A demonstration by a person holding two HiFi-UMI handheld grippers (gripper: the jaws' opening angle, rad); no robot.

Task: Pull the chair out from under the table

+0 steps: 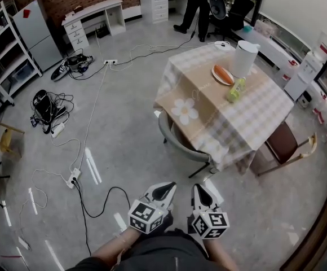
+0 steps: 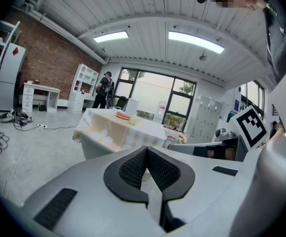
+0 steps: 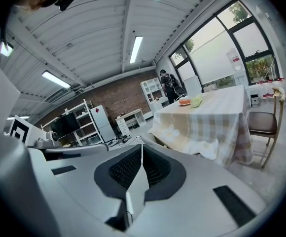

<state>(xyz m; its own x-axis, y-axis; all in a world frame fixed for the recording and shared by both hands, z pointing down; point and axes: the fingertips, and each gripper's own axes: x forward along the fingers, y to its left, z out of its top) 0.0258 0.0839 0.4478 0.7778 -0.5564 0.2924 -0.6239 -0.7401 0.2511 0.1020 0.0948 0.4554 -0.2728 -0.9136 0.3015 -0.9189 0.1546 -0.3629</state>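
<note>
1. The step in hand looks like the walk up to the chair. No pulling has begun.
2. The grey chair (image 1: 168, 137) is tucked under the near left edge of the bench (image 1: 253, 117). Only its round back sticks out from under the checked cloth.
3. A brown chair (image 1: 284, 145) stands at the near right edge, mostly out already, so I think the grey one is the one to pull.
4. The left gripper (image 1: 164, 191) has its jaws pressed together with nothing in them.
5. The right gripper (image 1: 200, 193) is the same, closed tight and empty.
6. Both grippers are side by side, pointing at the grey chair but well apart from it.
7. Next, I think, the grippers must get close to the chair back. The jaws must open, close on the top of the back, then pull it away from the bench.
</note>
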